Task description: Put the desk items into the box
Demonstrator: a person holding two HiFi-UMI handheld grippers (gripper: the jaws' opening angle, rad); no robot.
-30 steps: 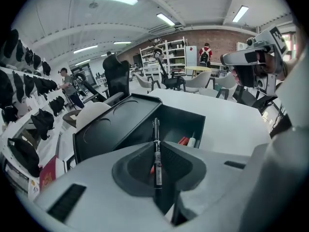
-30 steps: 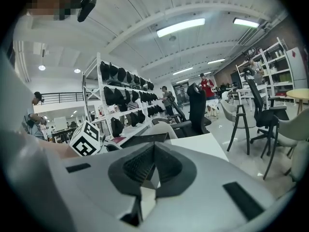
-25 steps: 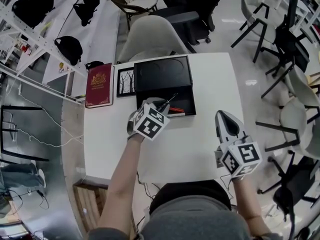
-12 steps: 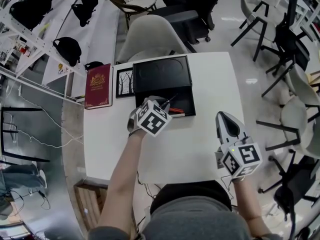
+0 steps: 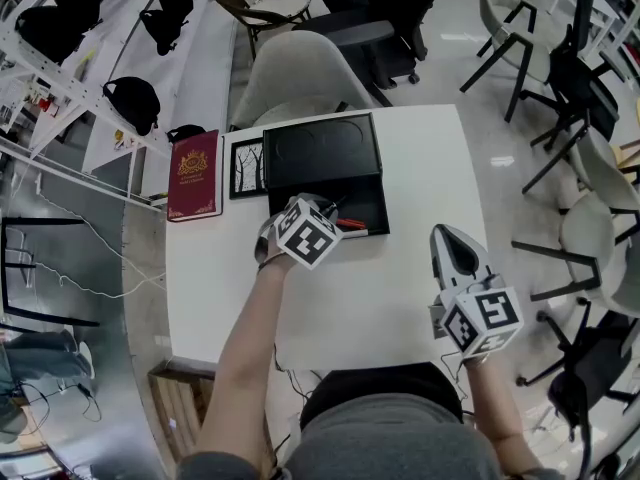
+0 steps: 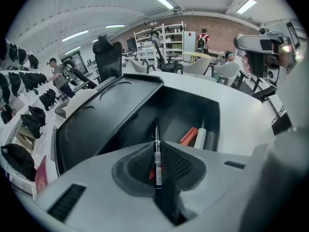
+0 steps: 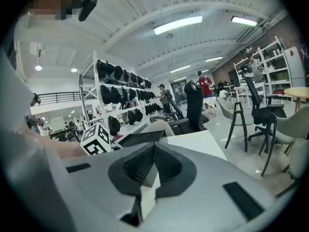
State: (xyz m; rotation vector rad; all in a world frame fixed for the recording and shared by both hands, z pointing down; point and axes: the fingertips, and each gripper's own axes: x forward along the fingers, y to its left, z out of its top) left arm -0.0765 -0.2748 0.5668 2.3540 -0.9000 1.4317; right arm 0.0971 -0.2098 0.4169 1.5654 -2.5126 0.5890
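- Pinching a thin black pen (image 6: 156, 146) between its jaws, the left gripper (image 5: 323, 208) hangs over the open black rectangular box (image 5: 376, 204) on the white table (image 5: 400, 303).
- Right gripper (image 5: 453, 245): jaws together, empty, near the table's right edge.

The lower end of the pen (image 6: 156, 138) is hidden inside the left hand-held gripper (image 6: 158, 154).

Grey shirt (image 5: 400, 453); grey, marker-cubed grippers (image 5: 328, 208) (image 5: 448, 231)

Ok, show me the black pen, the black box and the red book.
black pen (image 6: 157, 146), left gripper view, on its barrel.
black box (image 5: 322, 153), head view, on its open lid.
red book (image 5: 194, 175), head view, middle of its cover.
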